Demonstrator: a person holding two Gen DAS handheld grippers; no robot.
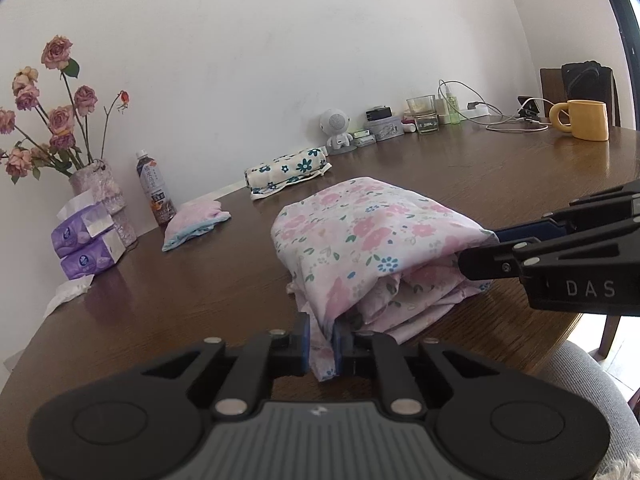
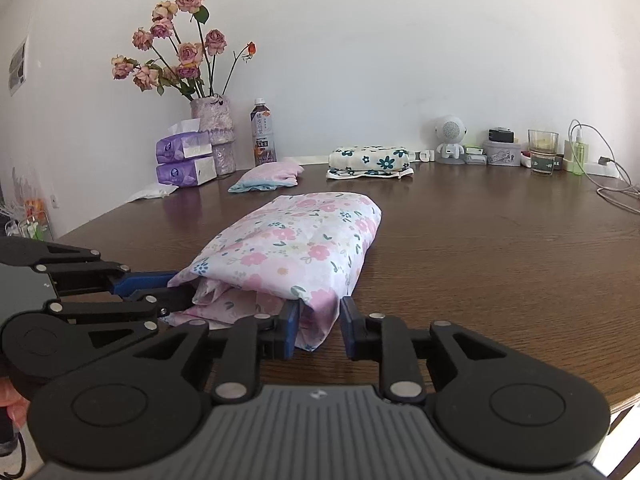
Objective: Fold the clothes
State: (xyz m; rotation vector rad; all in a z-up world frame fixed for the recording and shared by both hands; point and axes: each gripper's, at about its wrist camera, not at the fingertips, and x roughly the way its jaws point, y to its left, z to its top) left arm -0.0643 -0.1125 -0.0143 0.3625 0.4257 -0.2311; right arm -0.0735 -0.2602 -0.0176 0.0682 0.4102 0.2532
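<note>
A folded pink floral garment [image 1: 372, 248] lies as a thick bundle near the front edge of the dark wooden table [image 1: 500, 184]. The left gripper [image 1: 322, 346] is nearly closed, its blue-padded jaws pinching a hanging corner of the garment's top layer at the near end of the bundle. The right gripper [image 2: 320, 330] has its jaws parted around another near corner of the same garment; the cloth touches the left pad while a clear gap shows at the right pad, so it is not clamped. Farther back on the table lie a folded cream cloth with blue flowers [image 2: 370, 162] and a small folded pink cloth with a light blue edge [image 2: 268, 180], well apart from the bundle. Along the wall stand a vase of dried roses [image 2: 212, 136], two purple tissue packs [image 2: 186, 160], a drink bottle [image 2: 263, 132] and a small white robot figure [image 2: 450, 140]; a yellow mug [image 1: 584, 120] sits at the far right.
</note>
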